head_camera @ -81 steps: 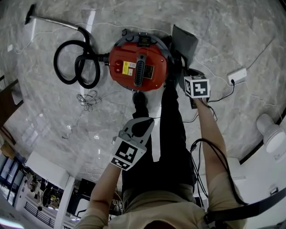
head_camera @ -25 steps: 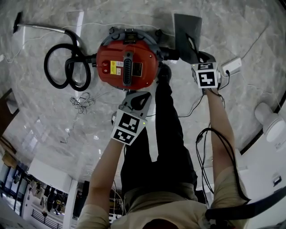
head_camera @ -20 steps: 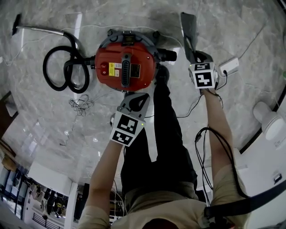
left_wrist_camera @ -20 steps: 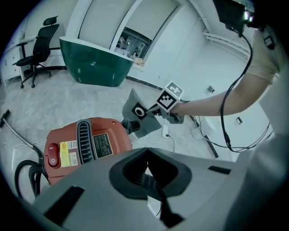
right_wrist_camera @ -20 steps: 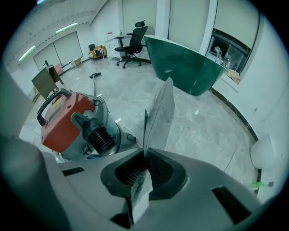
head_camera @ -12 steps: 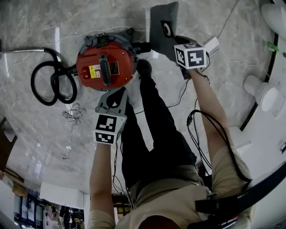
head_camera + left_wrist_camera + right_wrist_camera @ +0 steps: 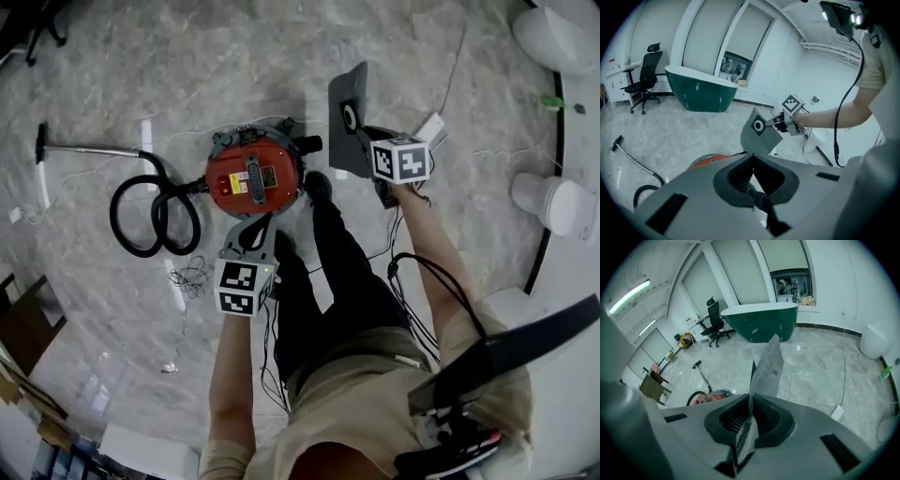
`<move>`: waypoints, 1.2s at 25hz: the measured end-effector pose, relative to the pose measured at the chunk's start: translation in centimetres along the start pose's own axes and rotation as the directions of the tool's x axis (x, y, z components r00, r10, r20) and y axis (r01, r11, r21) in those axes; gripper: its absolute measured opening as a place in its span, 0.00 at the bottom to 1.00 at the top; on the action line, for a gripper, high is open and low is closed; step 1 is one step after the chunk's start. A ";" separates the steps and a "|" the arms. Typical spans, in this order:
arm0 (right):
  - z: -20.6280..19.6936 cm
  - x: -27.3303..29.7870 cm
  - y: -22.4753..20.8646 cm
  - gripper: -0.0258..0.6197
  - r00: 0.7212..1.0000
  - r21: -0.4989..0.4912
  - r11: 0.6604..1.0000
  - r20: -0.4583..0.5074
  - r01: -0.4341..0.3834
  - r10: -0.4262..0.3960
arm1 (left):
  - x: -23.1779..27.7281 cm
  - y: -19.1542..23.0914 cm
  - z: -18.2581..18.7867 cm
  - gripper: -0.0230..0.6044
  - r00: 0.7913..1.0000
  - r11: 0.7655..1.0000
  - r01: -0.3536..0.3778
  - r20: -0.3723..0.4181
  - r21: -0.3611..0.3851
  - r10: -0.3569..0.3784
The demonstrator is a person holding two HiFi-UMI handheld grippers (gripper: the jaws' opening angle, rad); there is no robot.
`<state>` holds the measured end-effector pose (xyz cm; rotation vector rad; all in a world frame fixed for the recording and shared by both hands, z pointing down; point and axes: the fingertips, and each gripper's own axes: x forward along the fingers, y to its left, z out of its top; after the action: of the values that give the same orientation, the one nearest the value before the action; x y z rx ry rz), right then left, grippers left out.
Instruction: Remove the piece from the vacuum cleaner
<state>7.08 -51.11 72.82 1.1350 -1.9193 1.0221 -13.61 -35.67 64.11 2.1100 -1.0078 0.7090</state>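
Observation:
The red vacuum cleaner (image 7: pixel 253 178) stands on the marble floor, and its black hose (image 7: pixel 150 211) is coiled to its left. My right gripper (image 7: pixel 370 136) is shut on the edge of a flat grey dust bag (image 7: pixel 352 117) with a round white-ringed hole. It holds the bag in the air, to the right of the vacuum and clear of it. In the right gripper view the bag (image 7: pixel 768 369) rises edge-on from between the jaws. My left gripper (image 7: pixel 251 230) hovers just in front of the vacuum, shut and with nothing in it.
A metal wand (image 7: pixel 89 150) runs off left from the hose. A white power strip (image 7: pixel 431 127) and cables lie to the right, near white fixtures (image 7: pixel 553 202). A tangle of thin cord (image 7: pixel 192 277) lies on the floor. A green bathtub (image 7: pixel 698 93) and an office chair (image 7: pixel 644 77) stand farther off.
The right gripper has carried the grey bag up and away from the vacuum's side. The head view has pulled back, so the vacuum looks smaller. The left gripper stays near the vacuum.

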 end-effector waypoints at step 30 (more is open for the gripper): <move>4.2 -26.2 19.3 0.08 0.924 0.035 0.966 0.302 -0.255 0.233 | -24.4 -7.7 7.6 0.04 0.942 1.000 0.017 0.334 0.016 -0.022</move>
<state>-0.77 -38.88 43.41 1.1635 -2.3259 1.1121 -19.42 -27.06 39.50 2.2971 -1.1598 0.3514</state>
